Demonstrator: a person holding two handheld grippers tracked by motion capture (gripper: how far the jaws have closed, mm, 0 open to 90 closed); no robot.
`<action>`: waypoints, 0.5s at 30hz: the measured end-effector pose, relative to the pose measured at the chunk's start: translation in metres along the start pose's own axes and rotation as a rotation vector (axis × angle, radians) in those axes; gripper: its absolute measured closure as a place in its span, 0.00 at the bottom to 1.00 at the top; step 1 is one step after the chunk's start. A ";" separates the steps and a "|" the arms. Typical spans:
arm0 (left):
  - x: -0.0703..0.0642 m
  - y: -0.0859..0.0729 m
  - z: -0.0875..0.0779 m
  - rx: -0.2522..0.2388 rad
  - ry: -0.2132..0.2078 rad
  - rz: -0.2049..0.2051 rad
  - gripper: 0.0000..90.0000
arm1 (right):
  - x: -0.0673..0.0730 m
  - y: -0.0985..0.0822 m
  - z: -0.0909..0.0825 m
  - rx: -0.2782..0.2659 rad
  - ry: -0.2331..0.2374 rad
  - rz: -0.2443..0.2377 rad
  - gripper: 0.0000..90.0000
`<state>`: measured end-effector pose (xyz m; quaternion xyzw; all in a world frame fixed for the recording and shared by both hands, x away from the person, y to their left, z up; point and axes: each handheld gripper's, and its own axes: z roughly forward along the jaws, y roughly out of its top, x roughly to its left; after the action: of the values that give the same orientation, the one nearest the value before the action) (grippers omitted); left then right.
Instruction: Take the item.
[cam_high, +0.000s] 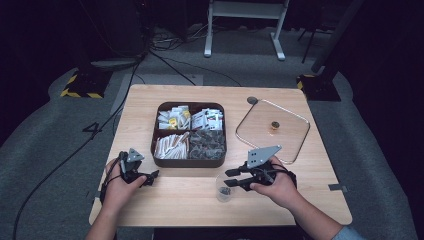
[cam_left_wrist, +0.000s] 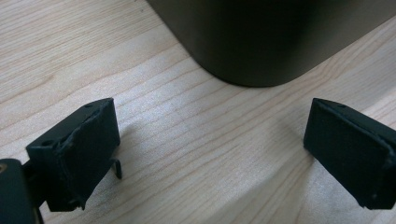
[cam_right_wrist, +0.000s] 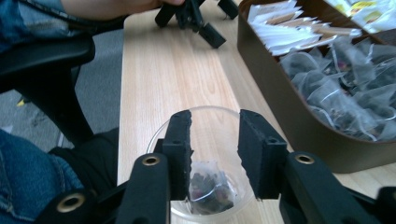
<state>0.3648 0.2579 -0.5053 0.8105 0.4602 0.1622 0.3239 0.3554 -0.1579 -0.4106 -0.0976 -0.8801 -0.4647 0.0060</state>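
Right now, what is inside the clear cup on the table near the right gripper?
The clear cup holds one see-through tea bag with dark leaves, lying at the bottom. The right gripper hovers over the rim and covers part of the bag.

Light wooden table (cam_high: 190, 200), smooth matt finish with visible grain. Dark brown four-compartment box (cam_high: 189, 161), smooth plastic-looking wall with a dull sheen. Clear plastic cup (cam_right_wrist: 205, 140), glossy and see-through, with a translucent mesh tea bag (cam_right_wrist: 208, 186) of dark dried bits inside. White paper sachets (cam_right_wrist: 289, 35) and more clear mesh bags (cam_right_wrist: 345, 88) in the box. Square clear lid (cam_high: 272, 131), glossy. Black gripper pads (cam_left_wrist: 84, 149), matt, rough-edged rubbery foam. Blue denim sleeve (cam_right_wrist: 23, 23).
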 end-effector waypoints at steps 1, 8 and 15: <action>0.000 0.000 0.000 -0.002 0.001 0.001 0.04 | -0.001 0.001 -0.002 -0.007 -0.014 -0.001 0.70; 0.000 0.001 0.001 -0.004 0.005 -0.001 0.04 | -0.006 0.004 -0.009 -0.025 -0.050 0.014 0.64; 0.001 0.001 0.001 -0.002 0.004 0.003 0.04 | -0.015 0.009 -0.024 -0.073 -0.116 0.043 0.57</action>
<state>0.3662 0.2577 -0.5053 0.8104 0.4596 0.1648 0.3237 0.3697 -0.1748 -0.3914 -0.1435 -0.8591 -0.4898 -0.0385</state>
